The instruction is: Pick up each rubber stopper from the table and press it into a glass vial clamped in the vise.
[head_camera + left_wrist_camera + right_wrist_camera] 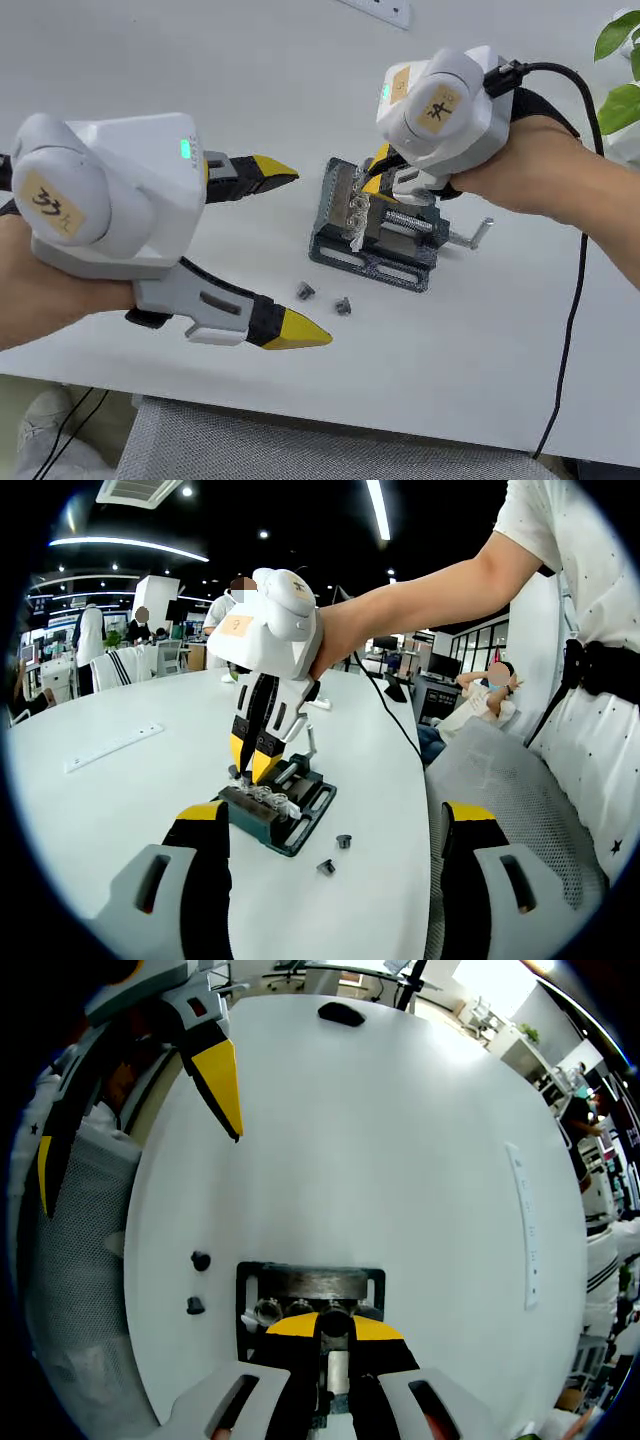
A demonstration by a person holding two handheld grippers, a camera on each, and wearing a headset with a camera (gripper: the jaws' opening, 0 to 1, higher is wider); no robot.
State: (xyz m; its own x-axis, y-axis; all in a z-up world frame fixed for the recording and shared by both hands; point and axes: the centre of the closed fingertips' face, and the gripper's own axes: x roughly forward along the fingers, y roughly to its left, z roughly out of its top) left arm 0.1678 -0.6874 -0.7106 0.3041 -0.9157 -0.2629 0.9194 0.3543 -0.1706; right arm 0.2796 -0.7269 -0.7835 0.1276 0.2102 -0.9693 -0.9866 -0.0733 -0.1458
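Observation:
A dark vise (385, 240) stands mid-table with a row of glass vials (357, 210) clamped in it. My right gripper (378, 176) points down onto the vials. In the right gripper view its yellow tips (334, 1326) are shut on a dark rubber stopper (335, 1320) right over the vise (310, 1282), beside open vial mouths (270, 1310). Two loose stoppers (305, 291) (343, 306) lie on the table in front of the vise. My left gripper (292, 255) hovers left of them, open with nothing between its jaws. The left gripper view shows the right gripper (256, 764) on the vise (282, 812).
A black cable (575, 290) trails off the right hand over the table's right side. A grey mesh chair (300, 450) sits under the near table edge. A white strip (527, 1230) and a black object (342, 1012) lie far off. People sit in the background.

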